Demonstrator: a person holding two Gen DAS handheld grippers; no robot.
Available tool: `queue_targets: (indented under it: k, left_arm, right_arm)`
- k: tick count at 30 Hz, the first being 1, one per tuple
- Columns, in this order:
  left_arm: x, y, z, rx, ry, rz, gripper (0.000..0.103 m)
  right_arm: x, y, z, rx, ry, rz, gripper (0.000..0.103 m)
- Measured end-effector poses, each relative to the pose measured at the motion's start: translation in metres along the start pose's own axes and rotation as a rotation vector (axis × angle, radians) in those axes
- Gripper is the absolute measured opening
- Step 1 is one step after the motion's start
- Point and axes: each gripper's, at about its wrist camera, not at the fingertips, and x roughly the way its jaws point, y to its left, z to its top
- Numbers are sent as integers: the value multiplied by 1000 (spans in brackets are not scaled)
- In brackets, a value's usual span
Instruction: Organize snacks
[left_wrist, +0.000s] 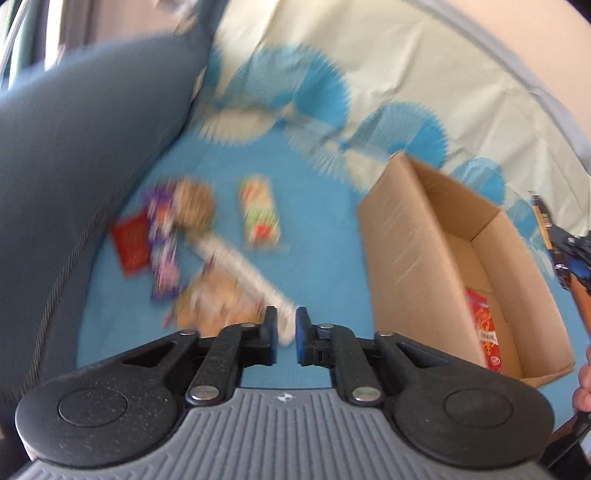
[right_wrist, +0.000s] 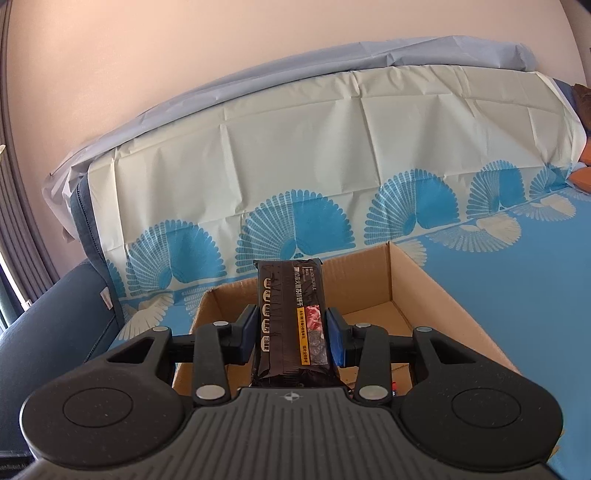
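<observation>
blue fan-print cloth (right_wrist: 517, 295) is covering the sofa. right gripper (right_wrist: 291, 332) is clamping a black snack pack (right_wrist: 290, 314) over the open cardboard box (right_wrist: 436, 291), so lowering and releasing looks next. left gripper (left_wrist: 286, 332), nearly closed and holding nothing, is hovering near the loose snacks (left_wrist: 207, 251) on the left; they're too blurred to identify.

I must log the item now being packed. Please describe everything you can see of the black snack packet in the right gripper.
The black snack packet is a long, glossy plastic wrapper with crimped ends, white and gold print, a yellow strip and a small picture of meat. It stands nearly upright, its length along the fingers. The right gripper is shut on it: one blue pad presses each long side. It hangs over the open cardboard box and appears not to touch it. Its lower end is hidden behind the gripper body.
</observation>
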Motion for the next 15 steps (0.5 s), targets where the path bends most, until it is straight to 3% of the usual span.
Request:
queue_targets:
  k: [2,4,6,8,11,12,13,15]
  left_arm:
    - [8,4,-23,-9,108,4,33]
    - [7,-5,-51,54,198,15,50]
    - [-1,-18,-77,143,226,29,65]
    - [-5,-28,-98,206,231,50,66]
    - [5,-40,-116,270,262,47,58]
    - [8,-44,-120,282,267,46,49]
    - [12,-48,-124,299,270,44,32]
    - [15,-53,-130,337,266,67,15]
  right_arm:
    - [0,-2,0,1,2,2,41]
    - [1,-4,1,4,0,3,41]
    - [0,-3,1,11,-2,1,41]
    - [0,-2,0,13,-1,1,41]
    - [2,0,-1,13,4,5,41]
    - [2,1,-2,11,4,8,41]
    - [2,2,-2,9,4,8,41]
    - [2,2,-3,5,6,11,41]
